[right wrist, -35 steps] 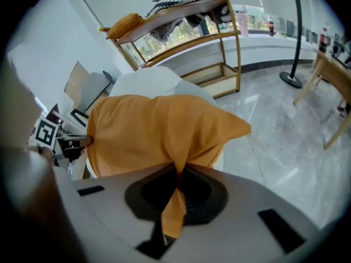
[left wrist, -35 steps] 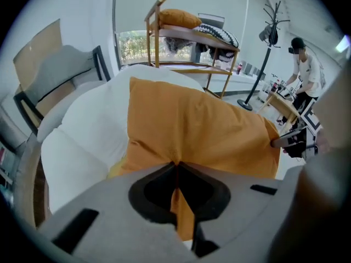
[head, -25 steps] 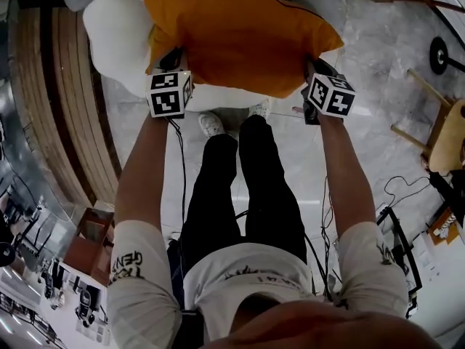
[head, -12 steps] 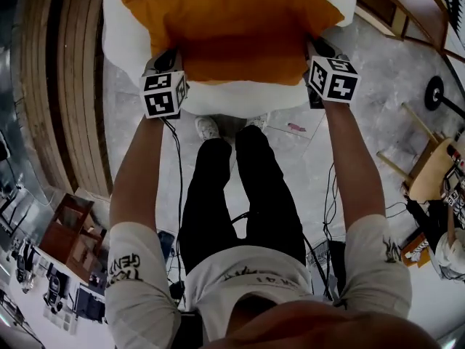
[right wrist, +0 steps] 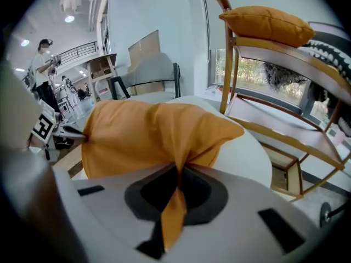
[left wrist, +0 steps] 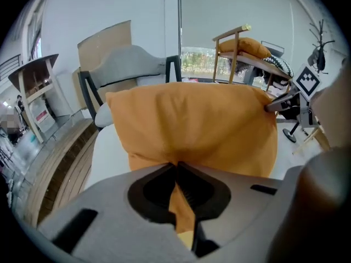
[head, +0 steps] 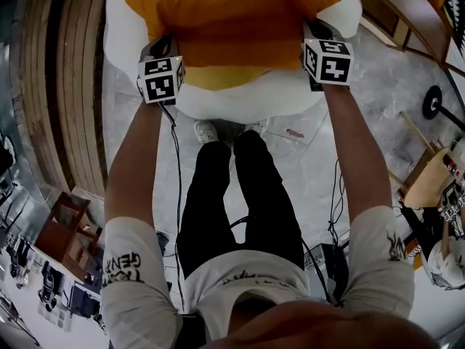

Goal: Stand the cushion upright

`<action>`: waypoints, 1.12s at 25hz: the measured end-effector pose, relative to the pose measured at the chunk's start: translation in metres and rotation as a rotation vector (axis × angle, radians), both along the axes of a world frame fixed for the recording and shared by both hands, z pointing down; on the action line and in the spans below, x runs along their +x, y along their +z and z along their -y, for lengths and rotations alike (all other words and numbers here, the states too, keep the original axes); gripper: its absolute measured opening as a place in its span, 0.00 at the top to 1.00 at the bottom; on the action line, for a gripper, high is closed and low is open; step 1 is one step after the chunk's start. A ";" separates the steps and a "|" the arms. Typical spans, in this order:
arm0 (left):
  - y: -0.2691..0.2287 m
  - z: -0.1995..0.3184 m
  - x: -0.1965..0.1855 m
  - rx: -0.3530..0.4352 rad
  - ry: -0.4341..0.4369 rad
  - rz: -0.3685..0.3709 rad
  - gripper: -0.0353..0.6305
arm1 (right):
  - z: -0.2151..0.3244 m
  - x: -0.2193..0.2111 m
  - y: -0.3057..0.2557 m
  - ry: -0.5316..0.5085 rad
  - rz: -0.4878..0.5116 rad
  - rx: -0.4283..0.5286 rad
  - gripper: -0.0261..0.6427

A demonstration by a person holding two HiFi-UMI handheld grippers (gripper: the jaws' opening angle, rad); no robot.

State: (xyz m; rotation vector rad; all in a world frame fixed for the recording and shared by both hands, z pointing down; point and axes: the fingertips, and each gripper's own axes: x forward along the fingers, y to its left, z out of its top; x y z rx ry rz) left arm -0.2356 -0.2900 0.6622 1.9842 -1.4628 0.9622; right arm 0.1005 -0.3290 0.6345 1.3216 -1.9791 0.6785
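Far left in the head view there's a strip of wooden flooring. Next comes the left gripper. Its fingers are pinched pretty much all the way together on the near-left corner of the orange cushion, and a little tongue of fabric pokes back through between them.

The cushion itself is spread across a white padded seat right in front of the person's legs. It's held by its two near corners and the rest of it bulges up and away from the grippers. Can't tell for sure how much of it actually rests on the seat.

Over on the right, the right gripper is doing the same thing. Its fingers are squeezed tight on the near-right corner, with a flap of orange cloth hanging down through them. Past that, the right gripper view shows a wooden chair with a second orange cushion sitting on top.
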 end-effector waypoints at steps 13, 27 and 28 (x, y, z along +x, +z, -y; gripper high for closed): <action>0.027 0.009 -0.006 -0.088 -0.061 0.039 0.85 | 0.020 0.012 0.029 0.050 0.004 -0.019 0.82; -0.110 -0.045 0.022 0.043 -0.164 -0.273 0.91 | -0.096 -0.064 -0.076 0.037 0.094 0.115 0.92; -0.128 -0.047 0.028 0.062 -0.165 -0.318 0.91 | -0.098 -0.074 -0.094 0.037 0.113 0.142 0.92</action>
